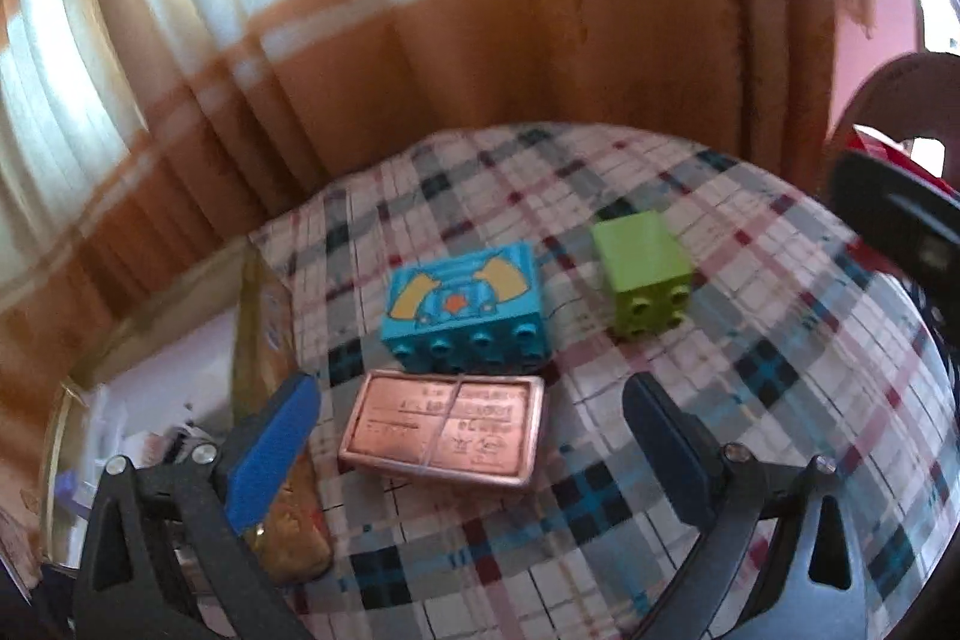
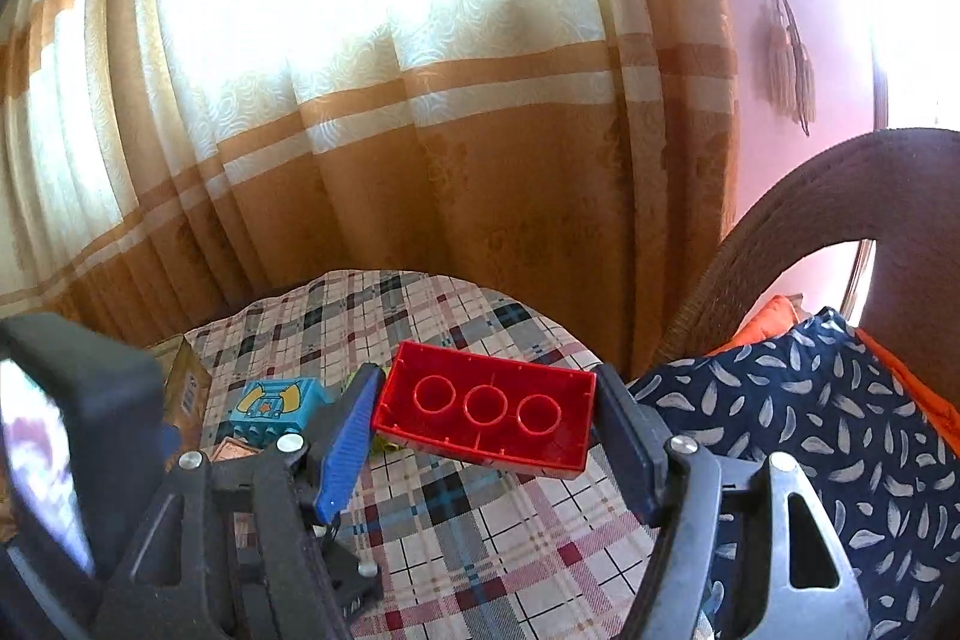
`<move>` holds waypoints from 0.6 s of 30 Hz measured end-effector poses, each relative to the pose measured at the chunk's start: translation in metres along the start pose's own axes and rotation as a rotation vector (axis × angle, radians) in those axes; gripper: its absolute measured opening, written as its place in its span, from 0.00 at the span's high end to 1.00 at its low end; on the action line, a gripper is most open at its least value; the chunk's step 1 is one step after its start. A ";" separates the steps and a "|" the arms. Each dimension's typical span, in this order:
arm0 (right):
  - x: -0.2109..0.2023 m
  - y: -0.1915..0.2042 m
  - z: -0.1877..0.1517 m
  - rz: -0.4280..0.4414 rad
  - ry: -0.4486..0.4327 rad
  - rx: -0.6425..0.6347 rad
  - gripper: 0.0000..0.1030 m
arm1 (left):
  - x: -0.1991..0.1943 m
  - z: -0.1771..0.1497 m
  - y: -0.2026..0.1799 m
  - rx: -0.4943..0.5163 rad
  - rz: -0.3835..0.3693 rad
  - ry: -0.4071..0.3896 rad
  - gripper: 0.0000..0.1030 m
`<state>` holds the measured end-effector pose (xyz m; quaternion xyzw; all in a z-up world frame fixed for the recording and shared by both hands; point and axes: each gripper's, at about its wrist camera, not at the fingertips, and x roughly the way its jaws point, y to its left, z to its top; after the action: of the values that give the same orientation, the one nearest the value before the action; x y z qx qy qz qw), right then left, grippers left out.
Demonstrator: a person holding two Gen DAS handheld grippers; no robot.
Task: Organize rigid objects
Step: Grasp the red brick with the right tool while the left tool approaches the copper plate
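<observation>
My right gripper [image 2: 483,409] is shut on a red building brick [image 2: 486,409], lifted above the plaid tablecloth [image 2: 480,538] with its hollow underside facing the camera. My left gripper [image 1: 474,418] stands open over the cloth, its fingers either side of a copper-coloured flat tin [image 1: 444,430] without touching it. Just beyond the tin lies a blue printed brick [image 1: 465,307], studs toward me, and to its right a green brick [image 1: 645,274]. The blue brick [image 2: 277,406] and a corner of the tin [image 2: 234,451] also show in the right wrist view.
A cardboard box [image 1: 270,400] stands at the cloth's left edge behind my left finger. Orange and cream curtains [image 2: 420,130] hang behind the table. A wicker chair [image 2: 840,220] with a patterned blue cushion [image 2: 810,430] is at the right.
</observation>
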<state>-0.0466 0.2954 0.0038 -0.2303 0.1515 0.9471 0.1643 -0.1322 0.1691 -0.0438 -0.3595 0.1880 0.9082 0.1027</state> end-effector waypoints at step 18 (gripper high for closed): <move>0.004 -0.008 -0.002 -0.002 0.026 0.048 0.31 | 0.030 0.011 0.007 -0.132 -0.047 0.102 0.00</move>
<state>-0.0462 0.3033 -0.0012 -0.2385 0.1758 0.9401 0.1687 -0.1630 0.1688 -0.0549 -0.4154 0.1245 0.8965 0.0905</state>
